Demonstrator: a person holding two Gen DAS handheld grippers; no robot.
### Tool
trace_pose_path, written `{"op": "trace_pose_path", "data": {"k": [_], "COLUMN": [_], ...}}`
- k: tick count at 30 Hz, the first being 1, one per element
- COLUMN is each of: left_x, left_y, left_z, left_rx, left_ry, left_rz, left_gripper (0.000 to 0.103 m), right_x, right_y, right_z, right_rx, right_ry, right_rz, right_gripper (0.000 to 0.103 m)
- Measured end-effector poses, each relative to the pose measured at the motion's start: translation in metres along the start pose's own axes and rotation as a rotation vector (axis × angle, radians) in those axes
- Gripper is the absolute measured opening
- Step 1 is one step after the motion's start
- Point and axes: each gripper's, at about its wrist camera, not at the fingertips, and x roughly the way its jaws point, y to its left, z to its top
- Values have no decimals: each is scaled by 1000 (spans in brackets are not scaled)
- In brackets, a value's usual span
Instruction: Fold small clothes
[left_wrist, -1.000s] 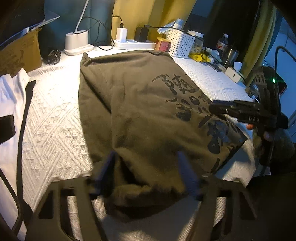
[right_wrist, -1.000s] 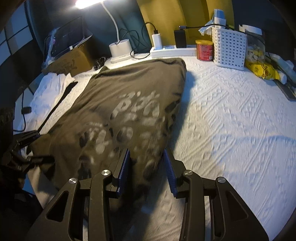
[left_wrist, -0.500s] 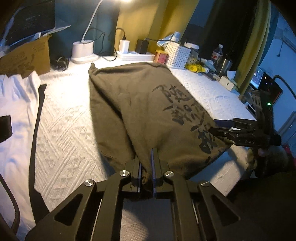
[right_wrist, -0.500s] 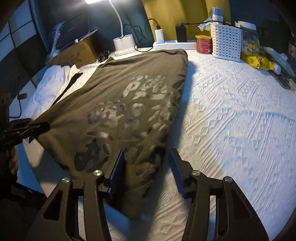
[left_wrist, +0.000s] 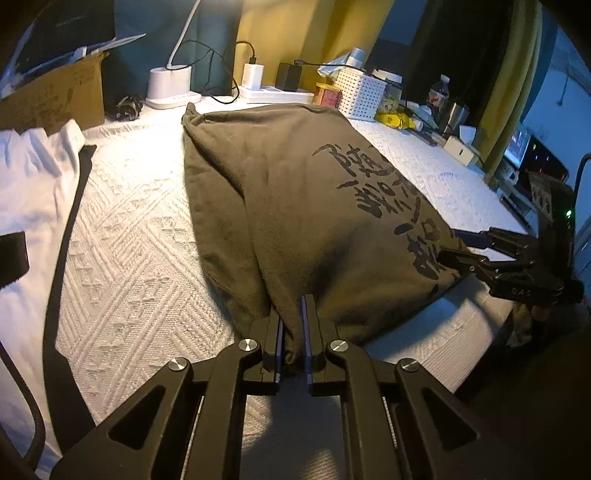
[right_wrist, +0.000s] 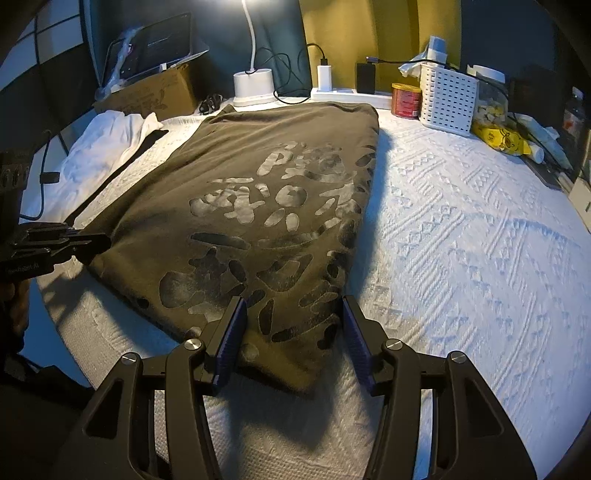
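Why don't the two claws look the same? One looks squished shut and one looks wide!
The left claw is pinched shut on the near edge of the green shirt, cloth bunched between its pads. The right claw is open, its pads apart on either side of the shirt's corner and not pressing it. What they share: both are black with blue pads, and both sit at the shirt's near edge on the white bedspread.

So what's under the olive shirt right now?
The olive shirt lies on the white textured cover. Anything beneath its middle is hidden by the cloth.
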Motion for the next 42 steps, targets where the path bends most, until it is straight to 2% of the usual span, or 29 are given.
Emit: {"op": "trace_pose_path", "data": {"k": [3, 5, 7, 10, 12, 13, 18, 23, 29, 33, 38, 42], "left_x": [-1, -1, -1, -4, -9, -12, 0, 20, 14, 14, 14, 11], "left_y": [-4, -4, -4, -11, -20, -23, -22, -30, -32, -38, -40, -35], "left_z": [-2, -4, -3, 0, 3, 5, 10, 5, -2, -8, -8, 0], "left_rx": [10, 2, -22, -11, 24, 32, 2, 2, 27, 77, 86, 41], "left_ry": [-6, -11, -9, -6, -34, -58, -52, 12, -1, -6, 1, 23], "left_rz": [24, 33, 36, 53, 95, 110, 127, 61, 57, 95, 107, 59], "left_gripper": [10, 12, 17, 43, 77, 81, 83, 83, 83, 83, 83, 83], "right_x": [-3, -4, -5, -7, -9, -11, -19, -27, -30, -30, -30, -29], "right_y": [0, -2, -2, 0, -2, -4, -14, -20, -18, -17, -18, -22], "right_z": [-5, -5, -6, -6, -6, -6, -13, -21, -26, -27, -26, -25], "right_rx": [19, 24, 20, 3, 8, 14, 35, 59, 69, 73, 71, 89], "right_ry": [-23, -26, -27, -28, -26, -27, -23, -20, -22, -17, -3, 2], "right_rz": [21, 16, 21, 7, 6, 3, -14, -17, -16, -8, 7, 18], "right_gripper": [52, 27, 20, 13, 12, 11, 10, 10, 10, 10, 10, 11]}}
